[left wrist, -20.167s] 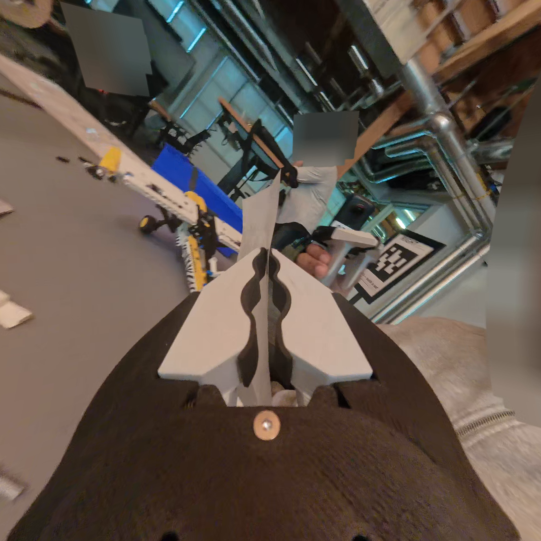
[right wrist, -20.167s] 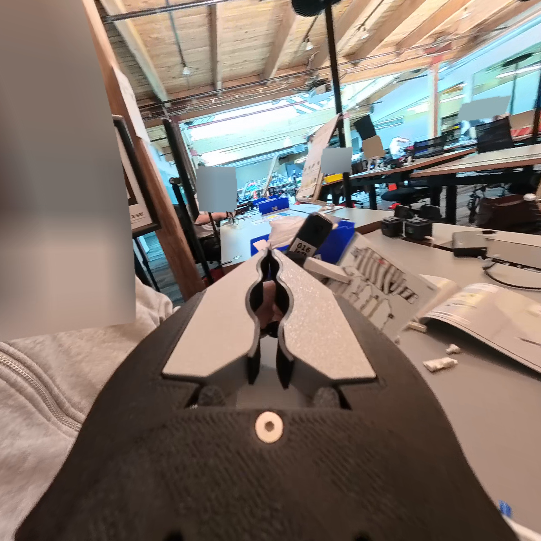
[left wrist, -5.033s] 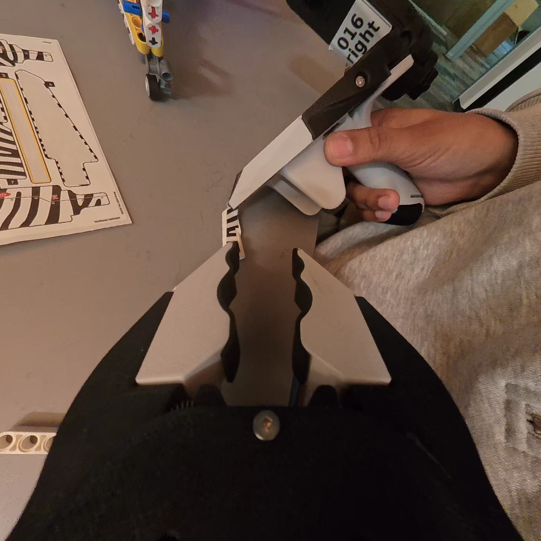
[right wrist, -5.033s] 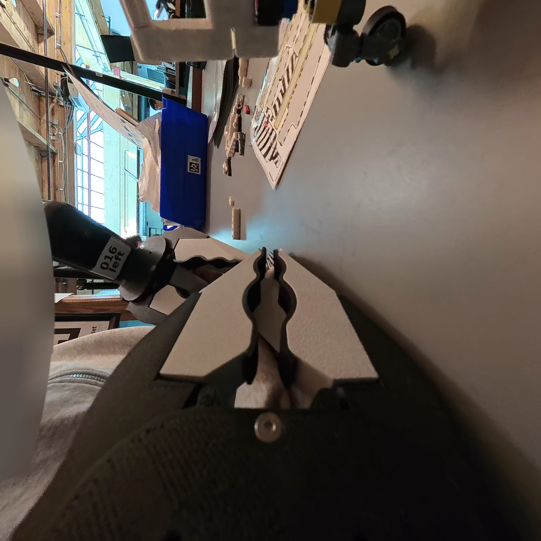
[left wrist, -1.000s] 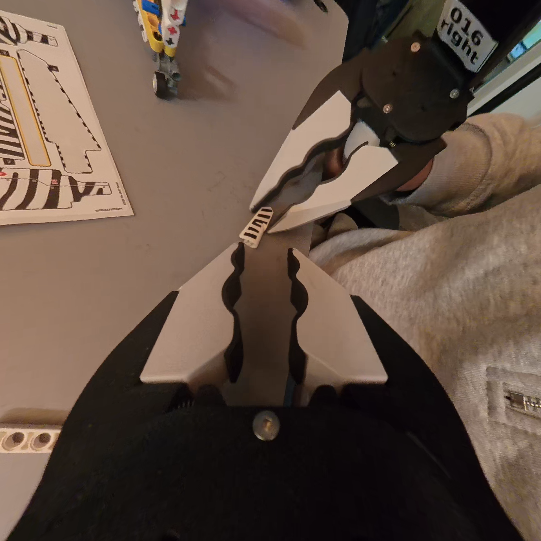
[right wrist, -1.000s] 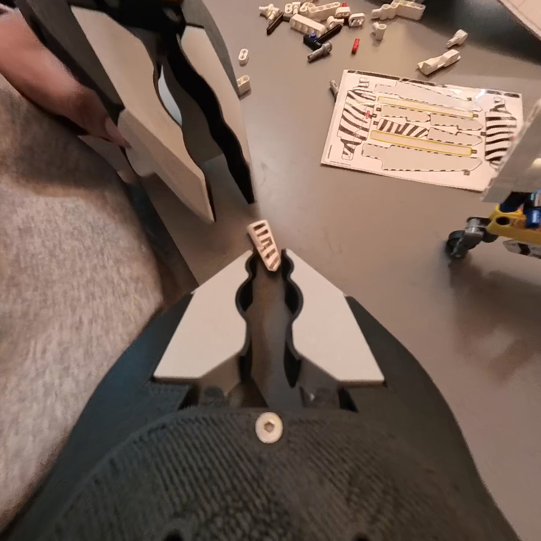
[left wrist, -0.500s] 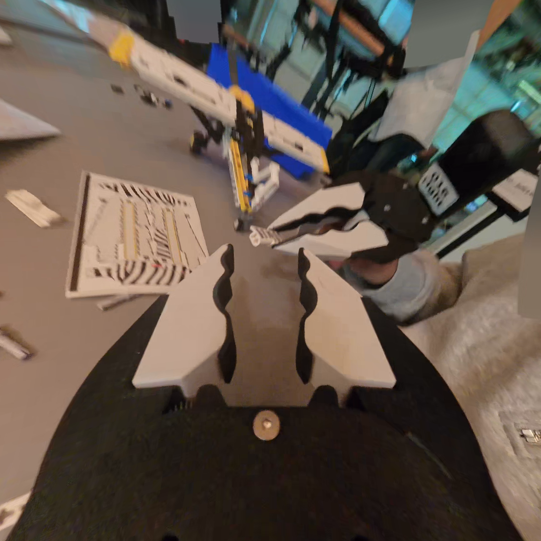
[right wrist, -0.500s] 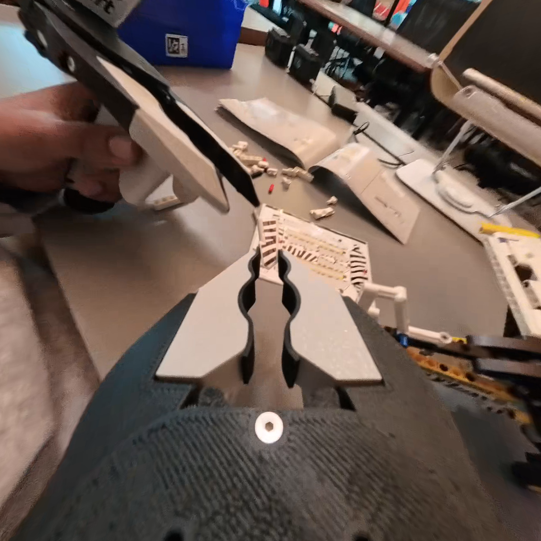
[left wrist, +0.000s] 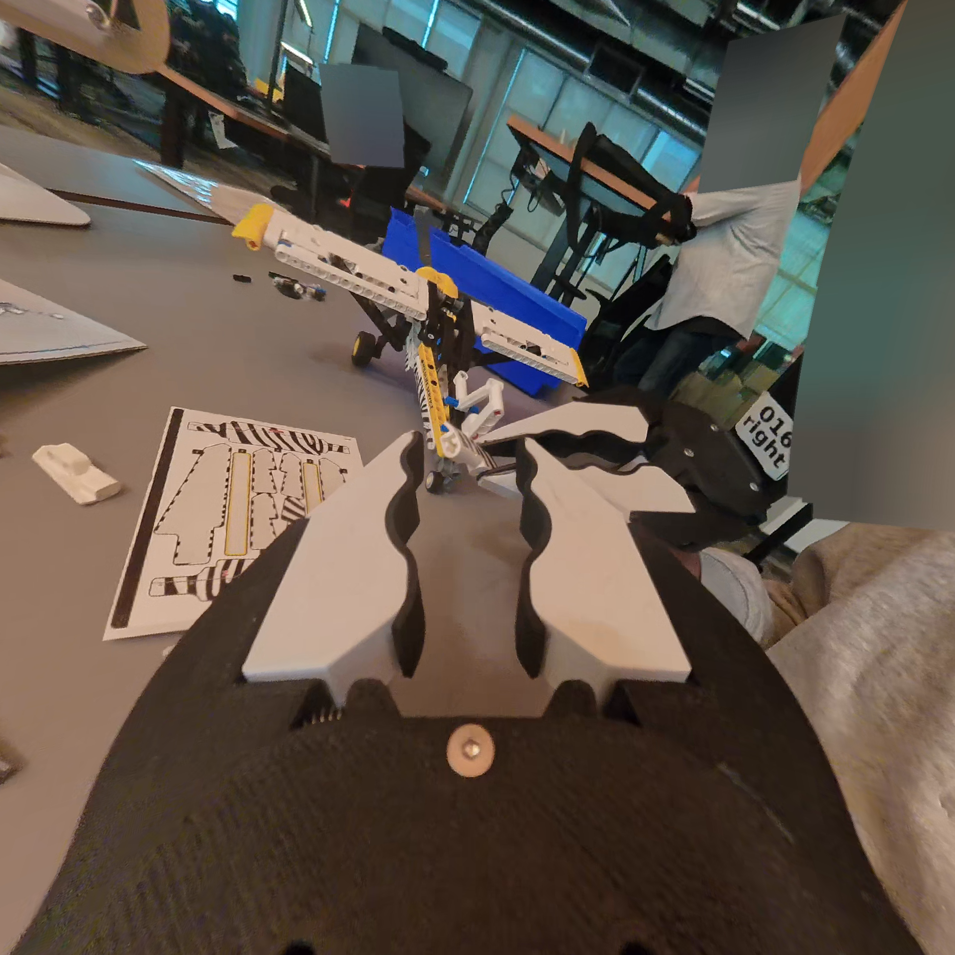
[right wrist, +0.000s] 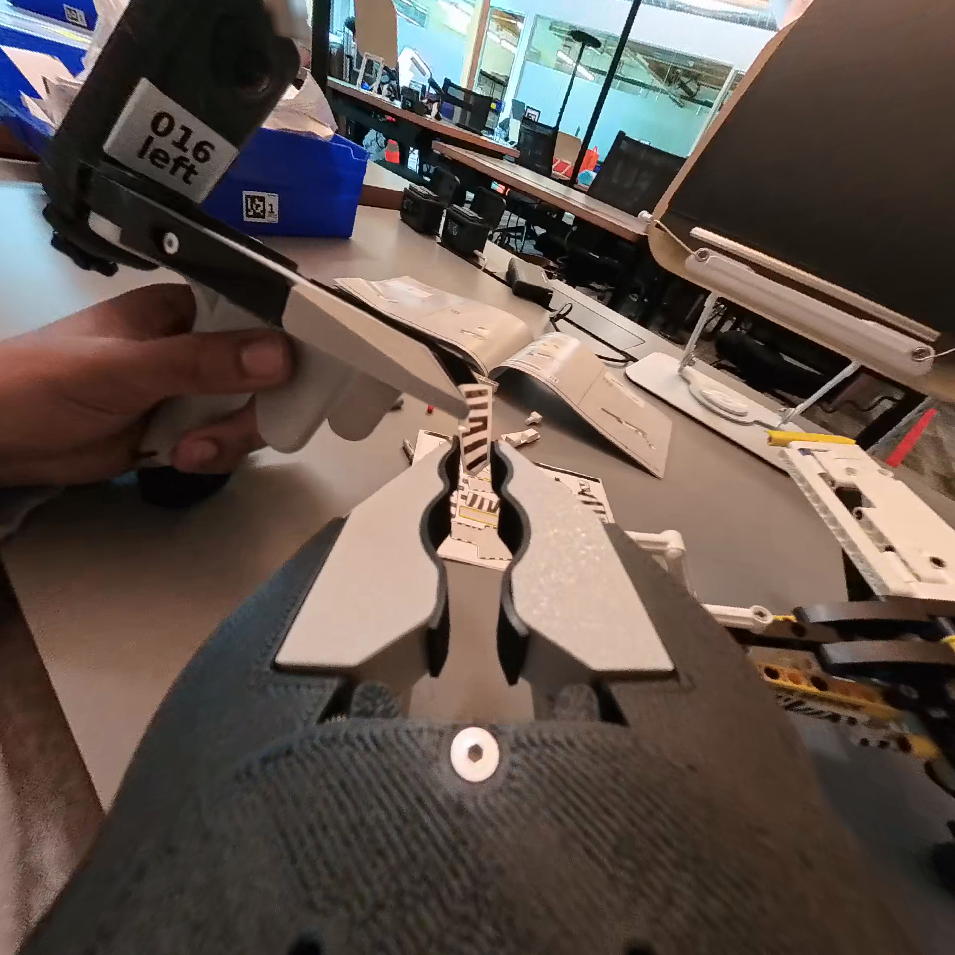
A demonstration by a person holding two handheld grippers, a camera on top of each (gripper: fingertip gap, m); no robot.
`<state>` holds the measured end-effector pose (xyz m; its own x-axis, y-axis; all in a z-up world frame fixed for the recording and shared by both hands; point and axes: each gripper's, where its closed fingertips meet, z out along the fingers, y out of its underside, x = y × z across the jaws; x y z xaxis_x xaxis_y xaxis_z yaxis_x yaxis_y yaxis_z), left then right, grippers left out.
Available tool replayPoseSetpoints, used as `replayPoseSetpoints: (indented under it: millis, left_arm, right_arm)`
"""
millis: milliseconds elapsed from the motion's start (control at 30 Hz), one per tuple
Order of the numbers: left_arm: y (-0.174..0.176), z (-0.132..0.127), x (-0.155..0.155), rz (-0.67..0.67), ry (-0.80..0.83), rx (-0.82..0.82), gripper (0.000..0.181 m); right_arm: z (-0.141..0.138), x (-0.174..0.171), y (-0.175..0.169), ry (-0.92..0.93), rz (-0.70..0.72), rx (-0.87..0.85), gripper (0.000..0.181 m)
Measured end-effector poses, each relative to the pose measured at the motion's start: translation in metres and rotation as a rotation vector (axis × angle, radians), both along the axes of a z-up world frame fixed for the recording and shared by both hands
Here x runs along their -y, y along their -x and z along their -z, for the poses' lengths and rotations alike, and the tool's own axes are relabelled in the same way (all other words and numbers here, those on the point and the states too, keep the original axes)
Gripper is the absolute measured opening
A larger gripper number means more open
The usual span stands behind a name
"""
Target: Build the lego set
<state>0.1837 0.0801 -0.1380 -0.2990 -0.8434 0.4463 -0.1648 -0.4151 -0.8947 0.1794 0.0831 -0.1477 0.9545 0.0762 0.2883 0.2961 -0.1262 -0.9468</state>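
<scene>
Currently: right claw [right wrist: 474,455] clenched on small zebra-striped black-and-white sticker [right wrist: 475,431], sticker standing up past the tips. Left claw [left wrist: 465,455] released, fingers spread, nothing between them. Partly built white-and-yellow lego plane [left wrist: 413,305] standing on grey table [left wrist: 155,372] at 12 o'clock of left claw; white striped sticker sheet [left wrist: 232,511] lying flat at 10 o'clock.

Bare grey table [left wrist: 268,362] lay open between the sticker sheet [left wrist: 243,511] and the lego plane [left wrist: 413,305], whose wing and the right gripper [left wrist: 483,455] crowded the left gripper's [left wrist: 465,460] forward path.
</scene>
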Motion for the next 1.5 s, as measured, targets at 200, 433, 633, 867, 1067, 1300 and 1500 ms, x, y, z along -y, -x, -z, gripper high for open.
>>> replayPoseSetpoints:
  millis: [200,433,633,867,1067,1300,1500]
  left_arm:
    - [0.001,0.0,-0.002,-0.064,-0.106,0.005,0.019]
    - [0.003,0.001,-0.003,-0.077,-0.119,-0.007,0.013]
    - [0.005,0.0,-0.002,-0.085,-0.14,0.001,0.013]
    - [0.007,-0.001,-0.002,-0.075,-0.121,0.015,0.012]
    - [0.008,-0.003,-0.007,-0.08,-0.072,0.024,0.007]
    - [0.012,-0.005,-0.016,-0.105,-0.01,0.039,0.002]
    - [0.013,-0.009,-0.012,-0.027,0.11,0.067,0.023]
  right_arm:
    - [0.003,0.0,0.006,0.007,-0.006,0.056,0.01]
    - [-0.001,0.002,0.004,-0.011,-0.008,0.027,0.01]
    - [-0.002,0.003,0.007,-0.02,-0.013,0.039,0.01]
    - [-0.003,0.004,0.008,-0.03,-0.018,0.038,0.01]
    - [-0.004,0.005,0.007,-0.038,-0.012,0.04,0.01]
    - [-0.007,0.006,0.005,-0.055,-0.012,0.025,0.01]
    - [-0.009,0.006,0.005,-0.065,-0.012,0.026,0.01]
